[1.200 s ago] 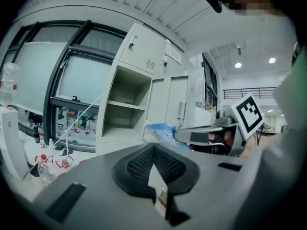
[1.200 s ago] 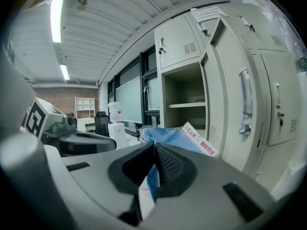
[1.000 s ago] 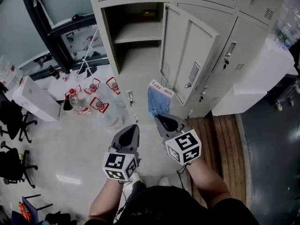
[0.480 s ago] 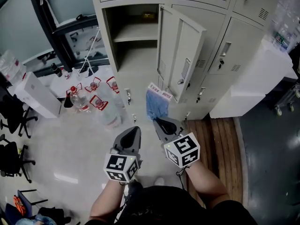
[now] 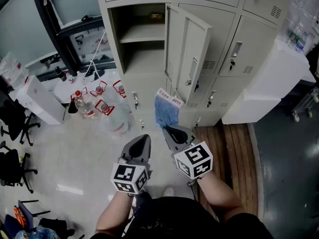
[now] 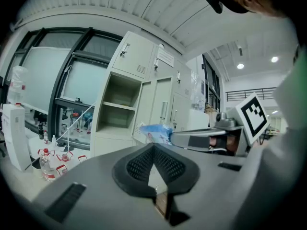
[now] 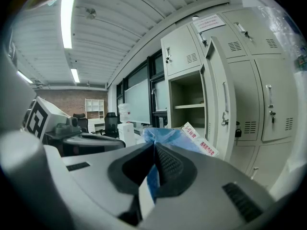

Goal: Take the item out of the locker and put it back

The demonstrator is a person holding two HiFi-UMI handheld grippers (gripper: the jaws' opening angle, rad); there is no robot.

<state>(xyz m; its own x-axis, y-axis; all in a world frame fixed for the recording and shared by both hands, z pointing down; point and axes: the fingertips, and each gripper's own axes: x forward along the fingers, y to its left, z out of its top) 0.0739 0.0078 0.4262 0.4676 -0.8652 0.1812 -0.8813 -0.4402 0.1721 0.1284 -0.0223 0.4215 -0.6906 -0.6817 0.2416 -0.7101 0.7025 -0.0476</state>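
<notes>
With the item out, the right gripper jaws pinch what looks like a blue packet, the left gripper jaws are pressed together empty, and next comes returning it to the open locker at upper centre.

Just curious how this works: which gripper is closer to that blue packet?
Right. The right gripper is shut on the lower edge of the blue packet. The left gripper is beside it, shut and empty, not touching the packet.

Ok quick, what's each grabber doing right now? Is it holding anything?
Left gripper: closed, fingers together, nothing in it.
Right gripper: closed, holding the blue packet.
</notes>
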